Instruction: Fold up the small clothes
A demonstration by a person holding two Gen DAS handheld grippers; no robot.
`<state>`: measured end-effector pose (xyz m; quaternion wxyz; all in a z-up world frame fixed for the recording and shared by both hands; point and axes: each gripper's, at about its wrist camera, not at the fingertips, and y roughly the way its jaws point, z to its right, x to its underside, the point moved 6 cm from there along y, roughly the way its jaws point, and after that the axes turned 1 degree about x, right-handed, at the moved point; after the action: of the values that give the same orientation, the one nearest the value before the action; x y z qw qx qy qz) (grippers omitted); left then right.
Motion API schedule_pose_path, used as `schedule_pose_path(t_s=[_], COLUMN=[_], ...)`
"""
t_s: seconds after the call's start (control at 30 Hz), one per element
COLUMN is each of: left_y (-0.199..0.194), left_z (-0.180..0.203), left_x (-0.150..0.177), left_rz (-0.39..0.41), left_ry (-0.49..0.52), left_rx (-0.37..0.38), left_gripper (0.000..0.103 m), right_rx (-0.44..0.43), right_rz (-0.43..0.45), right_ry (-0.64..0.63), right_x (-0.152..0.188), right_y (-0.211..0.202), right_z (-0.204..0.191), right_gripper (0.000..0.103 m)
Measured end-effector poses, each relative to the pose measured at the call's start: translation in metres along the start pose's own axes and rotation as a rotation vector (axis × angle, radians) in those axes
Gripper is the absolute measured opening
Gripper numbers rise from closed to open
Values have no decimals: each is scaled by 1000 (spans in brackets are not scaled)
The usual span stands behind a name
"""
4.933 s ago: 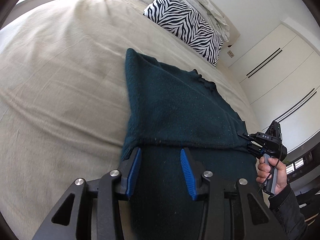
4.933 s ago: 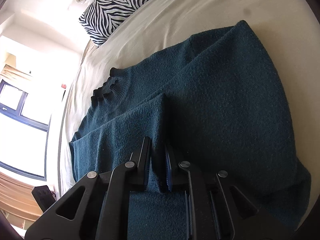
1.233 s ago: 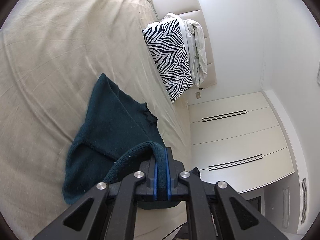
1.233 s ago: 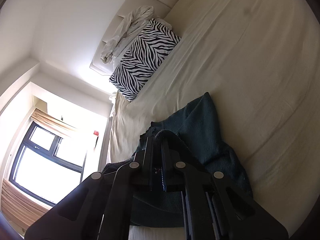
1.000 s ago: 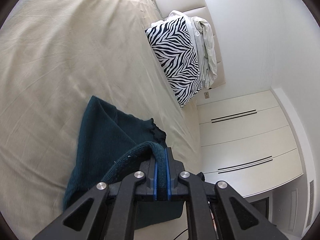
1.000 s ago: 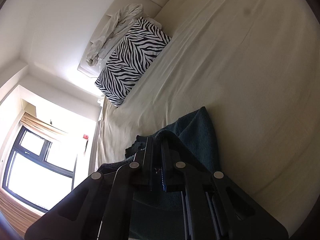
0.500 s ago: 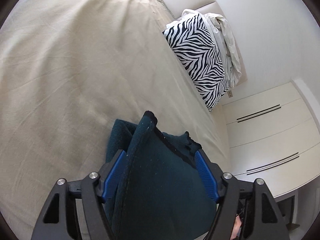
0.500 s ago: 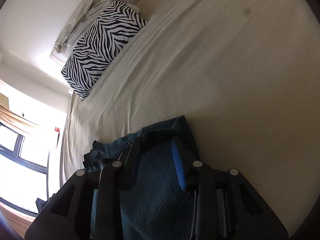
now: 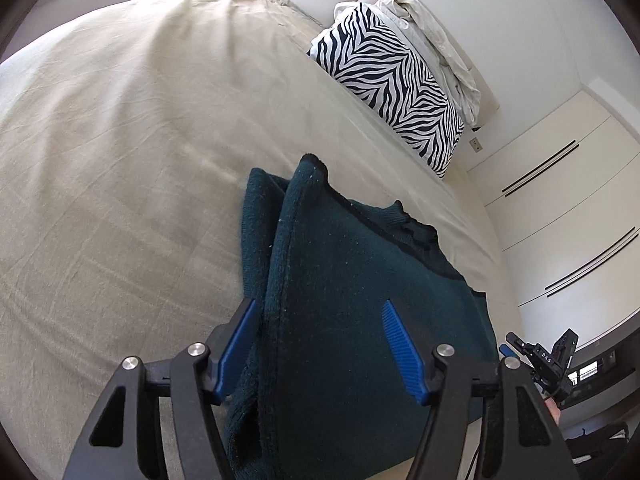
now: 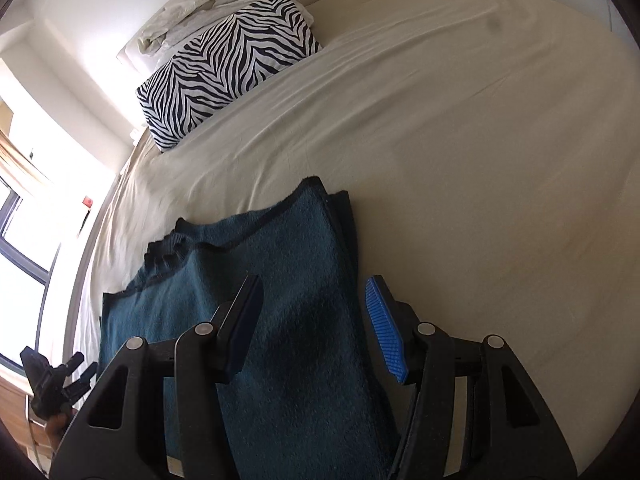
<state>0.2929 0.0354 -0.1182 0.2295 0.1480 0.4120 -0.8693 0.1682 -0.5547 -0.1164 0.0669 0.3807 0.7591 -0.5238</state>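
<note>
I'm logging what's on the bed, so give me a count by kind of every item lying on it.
Teal sweater: 1
Zebra-print pillow: 1
Crumpled pale linen: 1
Total: 3

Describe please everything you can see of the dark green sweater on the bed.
The sweater is a dark teal, fuzzy knit with a ribbed collar and darker edge seams. It lies folded over itself in layers on the beige bed sheet, below the zebra pillow. One raised fold edge stands between the left gripper's closing jaws; the right gripper's opening jaws straddle its other side. Neither grips it.
</note>
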Motion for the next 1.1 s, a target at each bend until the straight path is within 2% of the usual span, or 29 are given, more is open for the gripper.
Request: schedule_pose_path(t_s=[0.03, 0.2, 0.33, 0.4, 0.43, 0.67, 0.77, 0.87, 0.97, 1.03, 1.1], left_y=[0, 5, 6, 5, 4, -11, -22, -19, -17, -20, -25], left_z=[-1, -3, -6, -7, -7, -13, -21, -34, -45, -46, -46], left_x=[1, 7, 10, 9, 9, 13, 18, 30, 40, 40, 40], left_rz=[1, -15, -25, -21, -18, 13, 38, 26, 31, 40, 48], left_ry=[6, 30, 42, 43, 46, 43, 9, -26, -73, -84, -96], left_rx=[-8, -24, -43, -49, -53, -69, -60, -66, -34, -18, -25], left_gripper=[61, 37, 26, 12, 9, 7, 7, 7, 8, 11, 25], right_rx=[-1, 8, 6, 8, 9, 24, 27, 36, 42, 57, 79], right_rz=[-6, -38, -47, -51, -51, -52, -58, -66, -69, -66, -57], right_ry=[-7, -28, -38, -41, -44, -46, -54, -65, -61, -70, -77], right_x=[8, 30, 38, 40, 40, 38, 41, 45, 47, 48, 47], right_y=[-2, 1, 3, 4, 4, 2, 2, 5, 6, 5, 3], right_z=[2, 6, 4, 4, 3, 7, 8, 10, 12, 13, 15], right_gripper=[53, 53, 53, 53, 53, 51, 51, 51, 51, 51, 51])
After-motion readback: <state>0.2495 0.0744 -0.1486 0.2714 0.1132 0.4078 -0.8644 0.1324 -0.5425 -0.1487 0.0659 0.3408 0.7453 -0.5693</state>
